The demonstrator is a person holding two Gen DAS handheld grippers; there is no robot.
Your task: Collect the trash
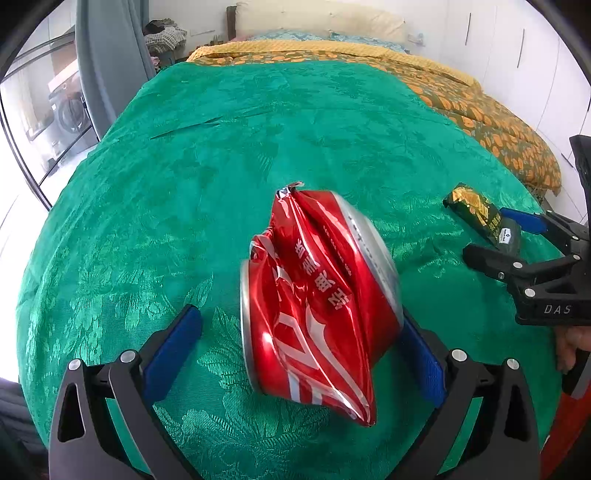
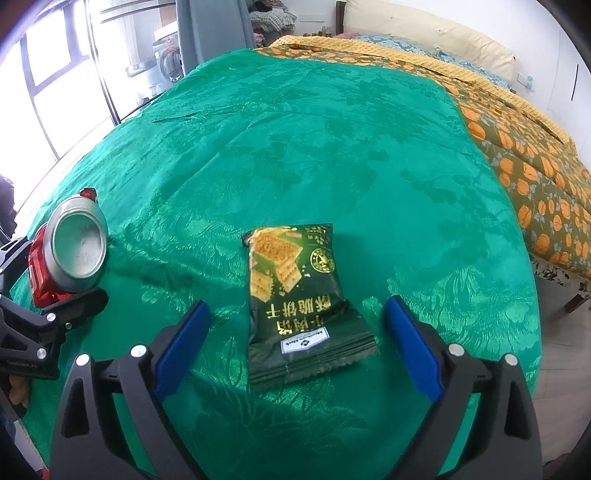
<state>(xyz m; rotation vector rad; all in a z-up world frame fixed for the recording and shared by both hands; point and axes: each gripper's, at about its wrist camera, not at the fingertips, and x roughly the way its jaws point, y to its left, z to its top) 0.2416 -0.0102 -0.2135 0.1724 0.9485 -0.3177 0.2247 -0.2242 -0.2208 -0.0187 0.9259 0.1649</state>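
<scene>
A crushed red drink can rests on the green bedspread between the fingers of my left gripper. That gripper is open wide. The can's right side lies against the right blue pad, and the left pad stands well clear of it. In the right wrist view a dark green cracker wrapper lies flat between the spread fingers of my right gripper, which is open and not touching it. The can and the left gripper show at that view's left edge.
An orange-patterned quilt is folded along the bed's far and right sides. Pillows lie at the headboard. A grey curtain and a glass door stand left of the bed, and white cupboards stand on the right.
</scene>
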